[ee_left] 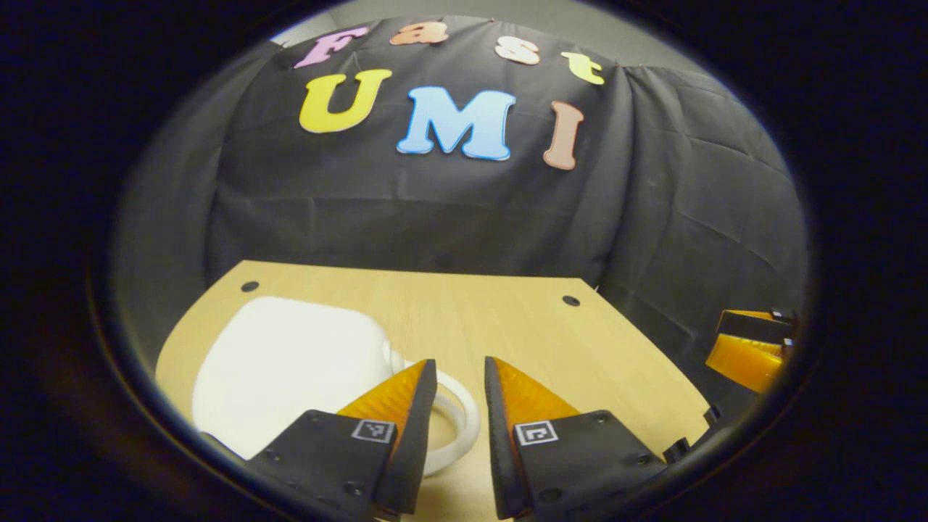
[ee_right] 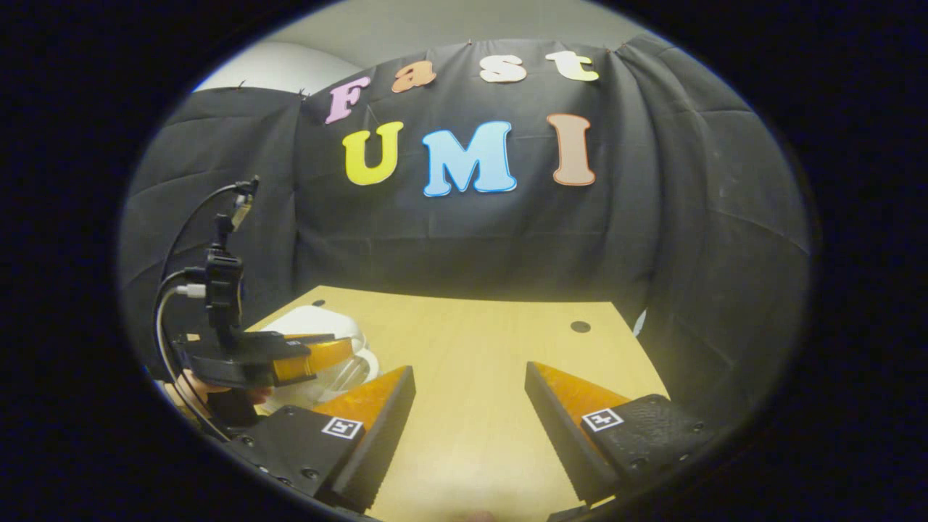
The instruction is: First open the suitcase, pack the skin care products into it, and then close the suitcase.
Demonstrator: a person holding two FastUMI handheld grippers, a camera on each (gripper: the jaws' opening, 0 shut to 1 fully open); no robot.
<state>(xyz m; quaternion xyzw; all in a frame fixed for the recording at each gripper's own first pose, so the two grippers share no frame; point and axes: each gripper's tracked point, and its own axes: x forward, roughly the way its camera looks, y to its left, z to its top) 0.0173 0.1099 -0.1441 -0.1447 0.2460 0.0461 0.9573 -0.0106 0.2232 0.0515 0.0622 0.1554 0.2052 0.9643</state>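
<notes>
Black cloth backs the booth, pale wall above it; light wooden table (ee_left: pixel 507 319) in front, dark round holes near its far corners.

Left gripper view: my left gripper (ee_left: pixel 460 406) hangs low over the near part of the table, pointing toward the back cloth; fingers parted by a narrow gap, nothing between them; released. White suitcase (ee_left: pixel 290 370), lid down, lies flat on the left half of the table; its white loop handle (ee_left: pixel 453 420) points right and curves behind my left-hand finger (ee_left: pixel 395 406), the loop's outer end showing in the gap; whether that finger touches the handle I cannot tell. At the far right edge, off the table corner, the orange and black of my right gripper (ee_left: pixel 750 348).

Right gripper view: my right gripper (ee_right: pixel 470 406) is held low over the table's near right part, level, aimed at the back cloth; fingers spread wide, bare tabletop between them; released, holding nothing. To the left, my left gripper (ee_right: pixel 304 355) shows side-on, orange fingers roughly horizontal over the suitcase (ee_right: pixel 319 326), black camera mount and cables rising above it; a hand (ee_right: pixel 196 391) grips it from below at the lower left. No skin care products can be made out.
</notes>
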